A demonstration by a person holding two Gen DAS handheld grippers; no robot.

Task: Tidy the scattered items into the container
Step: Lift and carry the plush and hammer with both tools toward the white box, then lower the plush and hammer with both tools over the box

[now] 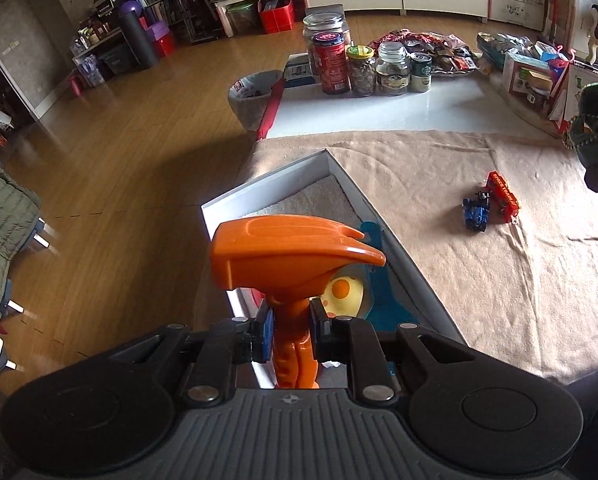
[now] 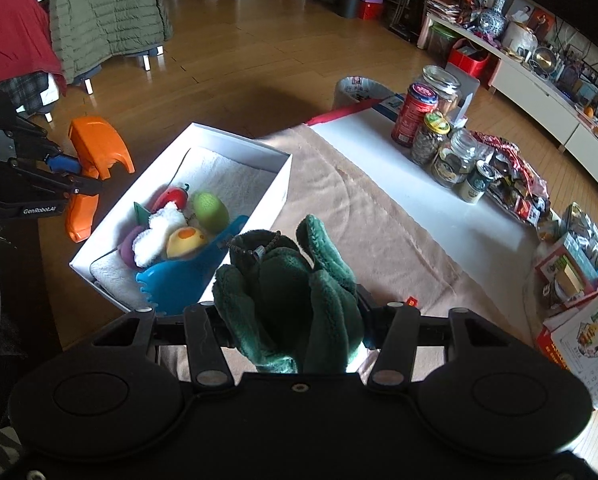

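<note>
My left gripper (image 1: 291, 336) is shut on the handle of an orange plastic toy shovel (image 1: 291, 256), held above the near left side of the white box (image 1: 267, 184). In the right wrist view that left gripper (image 2: 65, 172) and the orange shovel (image 2: 95, 152) hang just left of the white box (image 2: 239, 140). Inside the box lie a blue toy rake (image 2: 179, 276), a yellow egg toy (image 2: 185, 240), a white plush (image 2: 159, 232), a green fruit (image 2: 211, 210) and a red pepper (image 2: 171, 198). My right gripper (image 2: 295, 320) is shut on a green plush toy (image 2: 291, 292), right of the box. Its pads are hidden by the plush.
A blue toy train (image 1: 477, 212) and a red one (image 1: 503, 196) lie on the beige blanket (image 1: 459, 280). Jars and cans (image 1: 371, 68) stand on the white tabletop behind, with snack packets and boxes to the right. A waste bin (image 1: 251, 96) stands on the wooden floor.
</note>
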